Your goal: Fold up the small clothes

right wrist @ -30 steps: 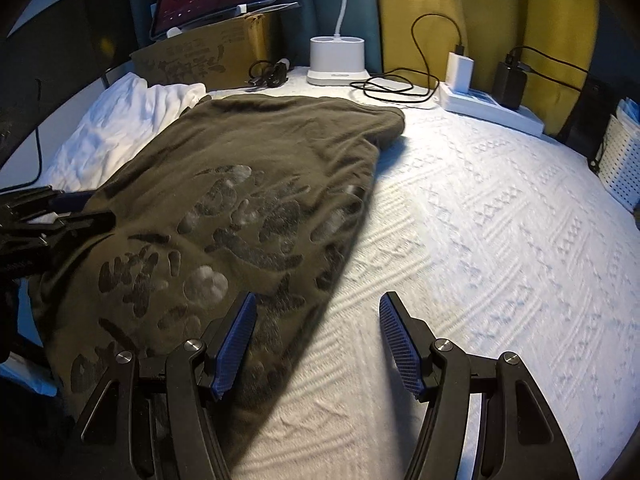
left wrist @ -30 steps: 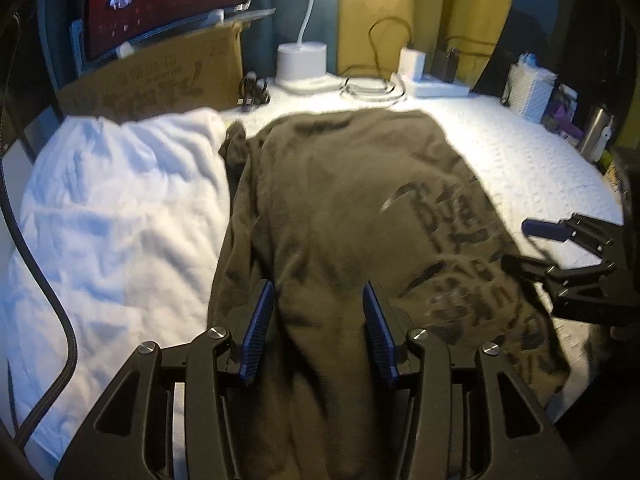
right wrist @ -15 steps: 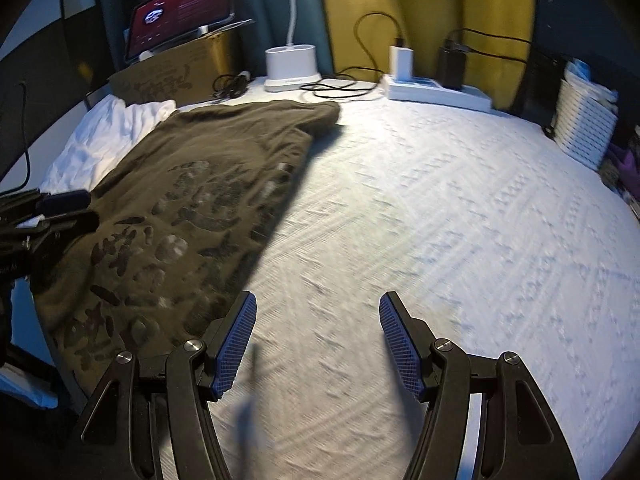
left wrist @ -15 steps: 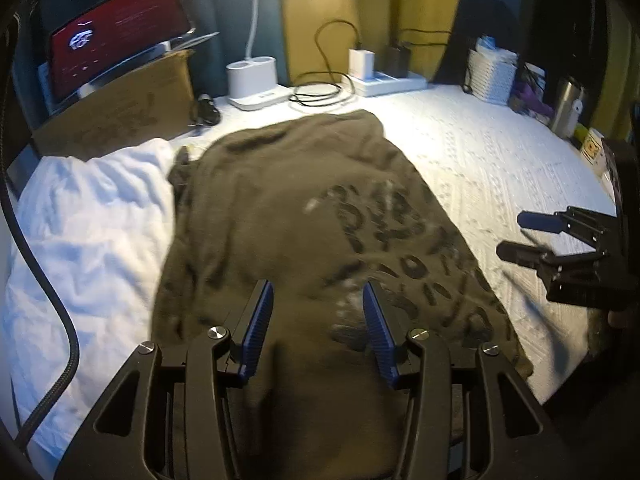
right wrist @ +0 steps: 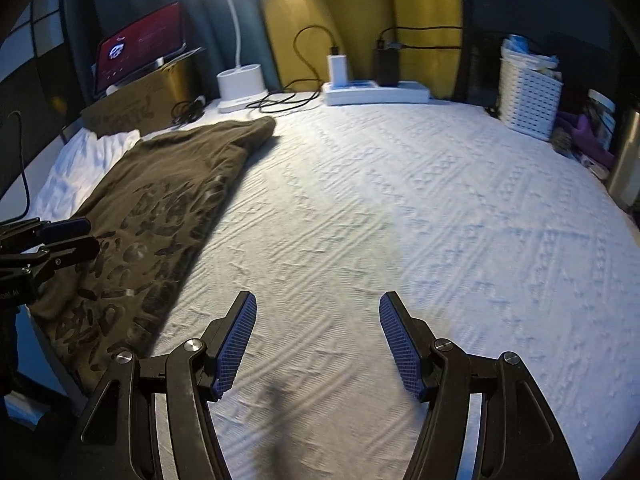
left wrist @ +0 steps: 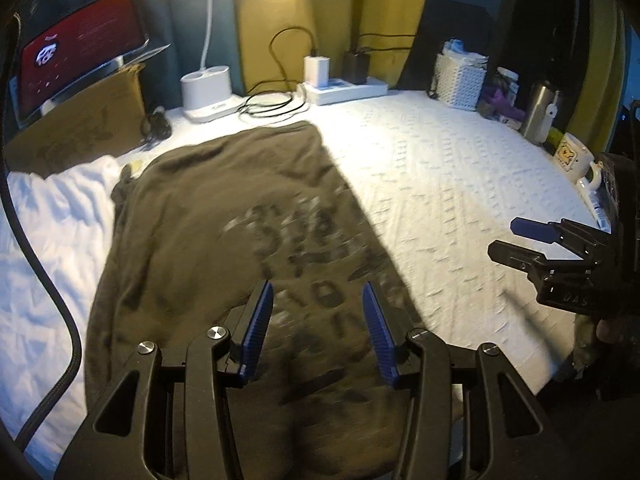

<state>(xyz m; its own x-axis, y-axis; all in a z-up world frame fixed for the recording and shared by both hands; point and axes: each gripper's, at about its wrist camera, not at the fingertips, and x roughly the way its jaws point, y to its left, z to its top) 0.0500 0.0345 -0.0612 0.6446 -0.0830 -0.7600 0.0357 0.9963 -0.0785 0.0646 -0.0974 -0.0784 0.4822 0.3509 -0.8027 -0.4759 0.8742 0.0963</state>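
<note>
Showing, in the left wrist view, the left gripper [left wrist: 316, 316] hanging over the near half of the olive printed shirt [left wrist: 208, 216], jaws standing apart with nothing between the pads; lying lengthwise on the white textured bedspread [left wrist: 440, 184], collar end toward the lamp base [left wrist: 206, 92] and power strip [left wrist: 348, 88], with a white garment [left wrist: 44, 232] touching its left edge; appearing at the right border, the right gripper [left wrist: 508, 236], likewise parted and empty, over bare bedspread. Showing, in the right wrist view, the right gripper [right wrist: 318, 340] poised above the bedspread [right wrist: 440, 220], well beside the shirt [right wrist: 160, 208], which is lying at the left of the frame, apparently already narrowed along its length. Judging the step: positioning both tools for a fresh grasp, no cloth yet taken. Judging the next move: lowering each pair of jaws onto the near hem corners, pinching through all layers, then carrying the hem toward the collar; calling for an even, simultaneous lift to avoid skewing the fold.
</note>
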